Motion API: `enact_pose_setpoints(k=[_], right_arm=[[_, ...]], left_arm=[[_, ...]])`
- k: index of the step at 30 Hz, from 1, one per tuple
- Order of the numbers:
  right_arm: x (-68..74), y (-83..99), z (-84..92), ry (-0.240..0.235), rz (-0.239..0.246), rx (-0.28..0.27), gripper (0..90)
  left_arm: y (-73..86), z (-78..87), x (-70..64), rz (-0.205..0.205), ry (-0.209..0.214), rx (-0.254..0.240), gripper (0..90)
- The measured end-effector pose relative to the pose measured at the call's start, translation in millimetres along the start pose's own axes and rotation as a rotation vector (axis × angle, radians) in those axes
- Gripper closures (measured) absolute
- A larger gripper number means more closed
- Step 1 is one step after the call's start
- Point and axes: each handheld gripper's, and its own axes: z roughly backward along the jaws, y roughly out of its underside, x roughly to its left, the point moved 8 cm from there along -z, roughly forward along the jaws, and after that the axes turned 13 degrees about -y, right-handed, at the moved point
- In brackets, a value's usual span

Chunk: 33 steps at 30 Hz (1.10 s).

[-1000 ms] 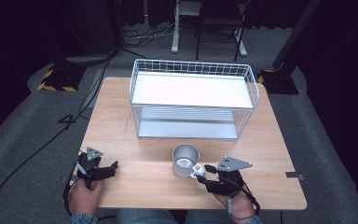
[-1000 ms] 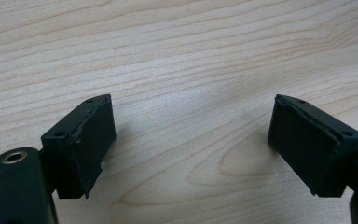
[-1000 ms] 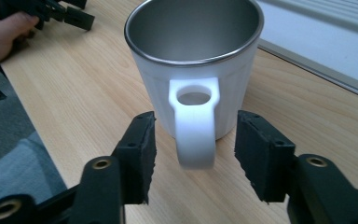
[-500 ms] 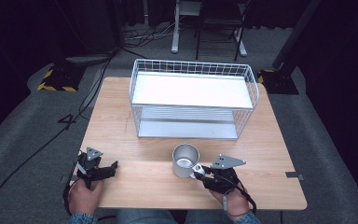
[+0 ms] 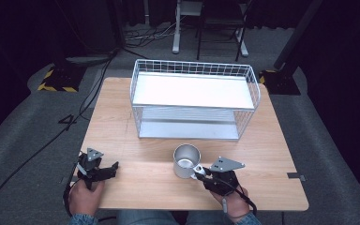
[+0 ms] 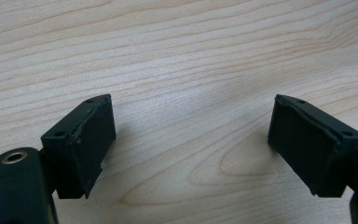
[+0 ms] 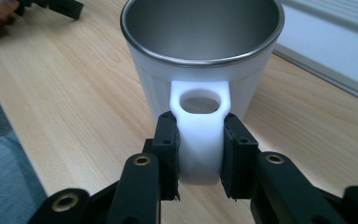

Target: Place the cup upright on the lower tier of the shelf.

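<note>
My right gripper [image 7: 199,154] has just been closing and now clamps the mug [image 7: 200,56] handle, low centre of frame, ready to lift; my left gripper [image 6: 191,144] sits spread.

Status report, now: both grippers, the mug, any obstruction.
Right gripper shut on mug handle. Left gripper open over bare table. Mug upright before wire rack. Nothing blocking.

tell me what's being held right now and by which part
The right claw grips the mug by its white handle; the left claw is open, holding nothing.
</note>
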Motion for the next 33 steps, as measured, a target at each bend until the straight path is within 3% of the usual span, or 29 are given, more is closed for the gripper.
enact_pose_setpoints(k=[9, 19, 33], right_arm=[[1.3, -1.1, 0.1, 0.019, 0.012, 0.0, 71.7], [3.2, -7.1, 4.5, 0.024, 0.022, -0.05, 72.0], [-3.3, -27.8, 11.2, 0.004, -0.029, -0.123, 71.9]], left_arm=[[0.0, 0.0, 0.0, 0.0, 0.0, 0.0, 15.2], [0.0, 0.0, 0.0, 0.0, 0.0, 0.0, 15.2], [0.0, 0.0, 0.0, 0.0, 0.0, 0.0, 15.2]])
